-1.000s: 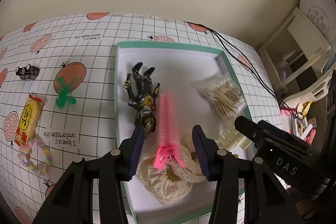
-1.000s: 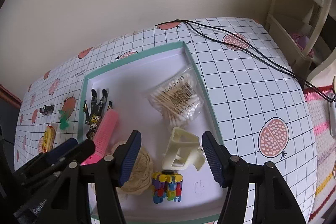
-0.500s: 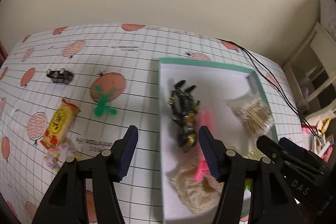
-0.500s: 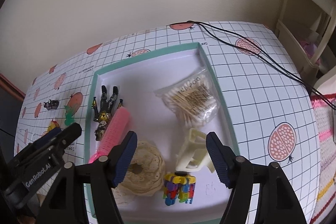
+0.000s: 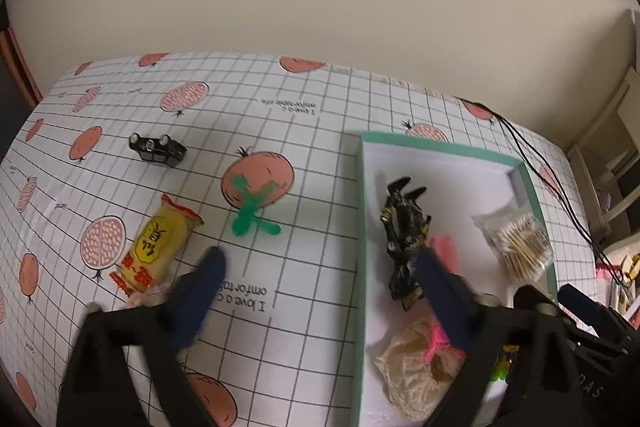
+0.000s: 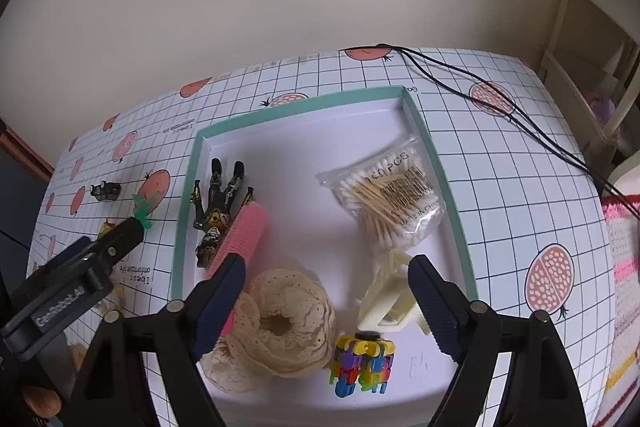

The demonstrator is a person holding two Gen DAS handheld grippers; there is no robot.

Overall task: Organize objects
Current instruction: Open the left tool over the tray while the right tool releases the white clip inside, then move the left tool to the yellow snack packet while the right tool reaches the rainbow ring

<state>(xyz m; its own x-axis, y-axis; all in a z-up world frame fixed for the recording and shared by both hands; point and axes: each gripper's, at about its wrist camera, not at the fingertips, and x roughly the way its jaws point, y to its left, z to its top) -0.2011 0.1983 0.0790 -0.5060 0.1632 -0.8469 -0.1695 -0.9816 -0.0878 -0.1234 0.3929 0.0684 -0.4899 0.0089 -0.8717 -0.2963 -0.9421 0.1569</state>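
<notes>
My left claw (image 5: pixel 320 291) hangs spread and empty above the worktop (image 5: pixel 304 115), straddling the left wall of the green-rimmed tray (image 5: pixel 360 227); my right claw (image 6: pixel 326 291) is likewise spread wide and holds nothing, poised over the tray's near end. Between the right fingers lie a cream lace scrunchie (image 6: pixel 280 323) and a pale hair clip (image 6: pixel 390 297), with a multicoloured block toy (image 6: pixel 362 363) just in front of them. Farther in, a pink hair roller (image 6: pixel 244 231) lies against a black-and-gold action figure (image 6: pixel 218 199), and a bag of cotton swabs (image 6: pixel 390 195) sits by the right wall. Out on the worktop, left of the tray, are a green plastic piece (image 5: pixel 250 215), a yellow snack packet (image 5: pixel 158 247) near my left finger, and a small black toy car (image 5: pixel 157 149) beyond them.
</notes>
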